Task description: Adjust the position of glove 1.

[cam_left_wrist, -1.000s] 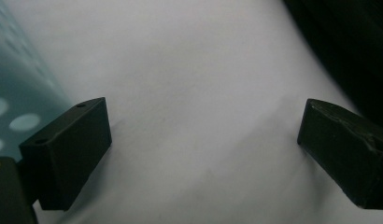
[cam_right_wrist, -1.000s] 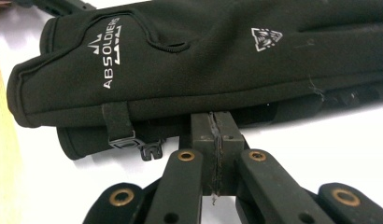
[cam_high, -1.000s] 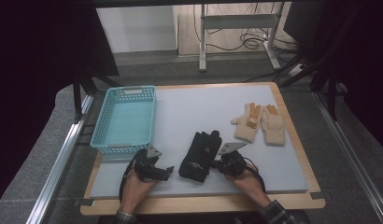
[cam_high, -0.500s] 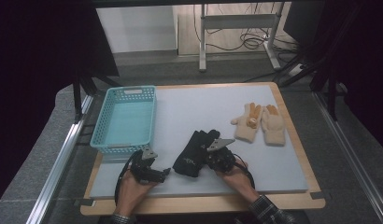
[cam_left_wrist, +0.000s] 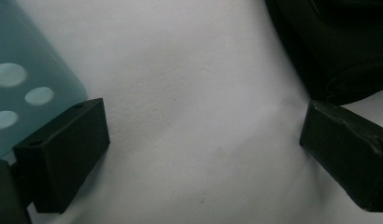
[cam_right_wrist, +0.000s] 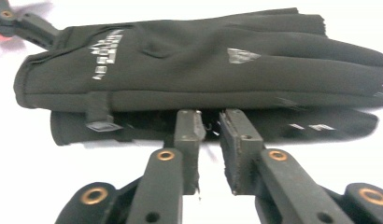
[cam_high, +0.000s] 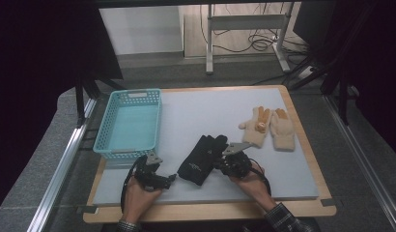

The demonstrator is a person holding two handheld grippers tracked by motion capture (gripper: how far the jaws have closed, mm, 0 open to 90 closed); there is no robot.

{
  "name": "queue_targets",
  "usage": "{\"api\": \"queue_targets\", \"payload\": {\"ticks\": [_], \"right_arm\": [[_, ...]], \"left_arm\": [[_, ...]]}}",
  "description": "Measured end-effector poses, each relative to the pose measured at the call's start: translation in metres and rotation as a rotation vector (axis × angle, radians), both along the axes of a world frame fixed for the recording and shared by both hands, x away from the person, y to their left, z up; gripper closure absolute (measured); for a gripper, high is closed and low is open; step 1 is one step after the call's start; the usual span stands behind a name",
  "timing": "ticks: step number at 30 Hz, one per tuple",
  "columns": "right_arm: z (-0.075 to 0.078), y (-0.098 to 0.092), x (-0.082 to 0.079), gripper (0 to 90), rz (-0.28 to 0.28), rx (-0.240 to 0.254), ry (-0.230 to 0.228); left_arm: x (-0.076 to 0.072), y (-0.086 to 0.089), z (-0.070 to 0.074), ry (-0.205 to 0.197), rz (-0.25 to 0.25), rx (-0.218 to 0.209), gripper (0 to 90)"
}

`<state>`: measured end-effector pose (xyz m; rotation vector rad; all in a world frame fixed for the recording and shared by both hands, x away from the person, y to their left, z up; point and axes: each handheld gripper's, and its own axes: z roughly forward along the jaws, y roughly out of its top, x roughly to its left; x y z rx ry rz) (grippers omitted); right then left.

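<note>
A pair of black gloves (cam_high: 201, 157) lies stacked near the front middle of the grey mat. My right gripper (cam_high: 220, 163) lies level at their right edge. In the right gripper view its jaws (cam_right_wrist: 209, 119) have just been opening; a narrow gap stands between them with no fabric in it. Their tips sit at the seam between the upper black glove (cam_right_wrist: 203, 60) and the lower one. My left gripper (cam_high: 170, 179) rests on the mat left of the gloves. It is open (cam_left_wrist: 203, 140) over bare mat, with the black glove (cam_left_wrist: 329, 46) beyond its right jaw.
A teal basket (cam_high: 128, 151) stands empty at the left of the mat, and its corner (cam_left_wrist: 21, 70) lies close to the left jaw. A pair of cream gloves with orange patches (cam_high: 268, 128) lies at the right. The wooden table edge (cam_high: 210, 212) runs along the front.
My right hand has shifted a little to the left, up against the black gloves. The left hand has stayed where it was.
</note>
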<state>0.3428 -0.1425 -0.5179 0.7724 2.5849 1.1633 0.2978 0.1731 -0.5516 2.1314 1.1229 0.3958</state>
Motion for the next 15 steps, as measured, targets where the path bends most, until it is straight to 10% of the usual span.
{"api": "queue_targets", "payload": {"ticks": [15], "right_arm": [[0.001, -0.088, 0.012, 41.1, -0.23, 0.009, -0.025]], "left_arm": [[0.0, 0.0, 0.0, 0.001, 0.0, -0.001, 1.7]]}}
